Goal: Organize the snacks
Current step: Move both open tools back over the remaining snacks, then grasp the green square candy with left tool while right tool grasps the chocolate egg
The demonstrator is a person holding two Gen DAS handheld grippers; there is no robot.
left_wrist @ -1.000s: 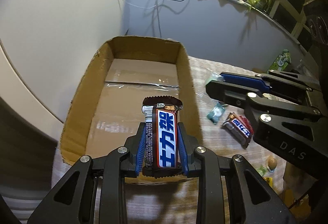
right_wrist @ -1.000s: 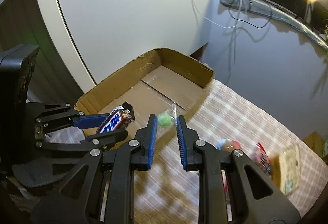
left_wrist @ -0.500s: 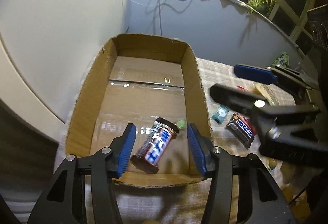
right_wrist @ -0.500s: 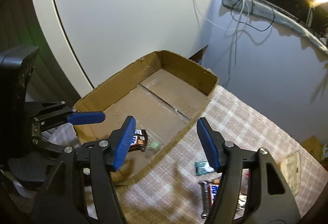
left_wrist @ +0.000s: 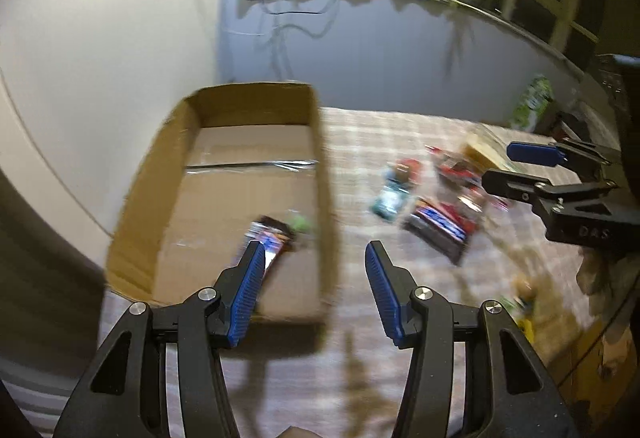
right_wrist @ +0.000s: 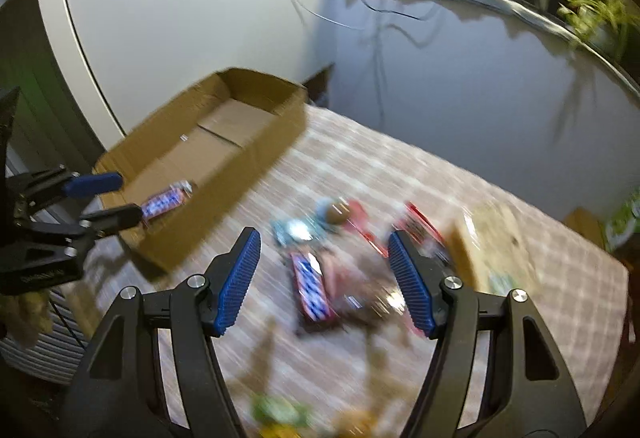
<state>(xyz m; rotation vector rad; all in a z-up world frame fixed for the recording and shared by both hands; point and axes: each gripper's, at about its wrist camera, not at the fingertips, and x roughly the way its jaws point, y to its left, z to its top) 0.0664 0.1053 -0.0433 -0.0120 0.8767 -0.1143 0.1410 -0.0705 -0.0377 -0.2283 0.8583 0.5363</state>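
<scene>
A cardboard box stands at the left of the checked tablecloth. Inside it lie a blue-and-white chocolate bar and a small green candy. My left gripper hangs open and empty above the box's near right wall. My right gripper holds nothing and its jaws are opening above the loose snacks. Below it lie another blue-and-white bar, a teal packet and red packets. The right wrist view shows the box with the bar and the left gripper beside it.
A yellowish bag lies right of the snack pile. A green carton stands at the table's far right. White walls close in behind and left of the box. A plant and cables sit on the sill. Both views are motion-blurred.
Both grippers opened. The chocolate bar and the green candy dropped into the box. Both hands then swung right, the right one over the snack pile.
</scene>
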